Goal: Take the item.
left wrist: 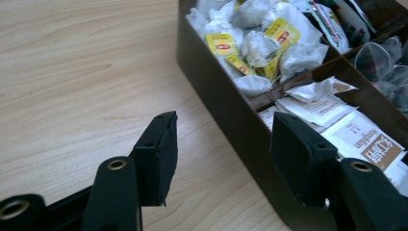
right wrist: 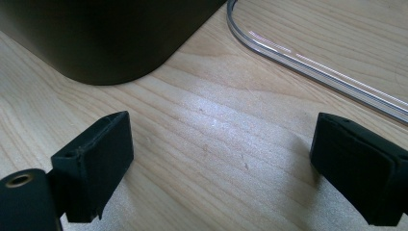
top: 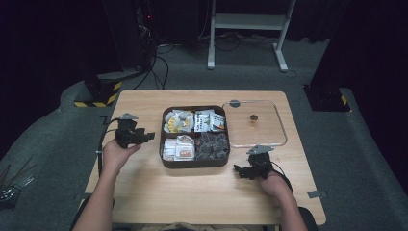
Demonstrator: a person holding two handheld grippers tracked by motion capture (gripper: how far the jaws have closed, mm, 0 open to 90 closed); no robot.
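A dark brown box [top: 194, 163] with four compartments sits mid-table, filled with tea bags and sachets. My left gripper [top: 148, 136] hovers just left of the box, open, with nothing between its jaws. In the left gripper view the gripper [left wrist: 222, 125] straddles the box's near wall [left wrist: 216, 96]; beyond lie yellow-tagged tea bags [left wrist: 255, 43] and brown-and-white sachets [left wrist: 356, 139]. My right gripper [top: 238, 169] rests low by the box's front right corner, open wide. In the right gripper view the gripper [right wrist: 219, 130] has bare wood between its jaws, with the box corner [right wrist: 110, 33] ahead.
A clear lid [top: 255, 124] with a small dark knob lies flat to the right of the box; its rim [right wrist: 308, 62] runs close in front of the right gripper. Light wooden table [top: 192, 197] with room in front. Dark floor, cables and a white stand behind.
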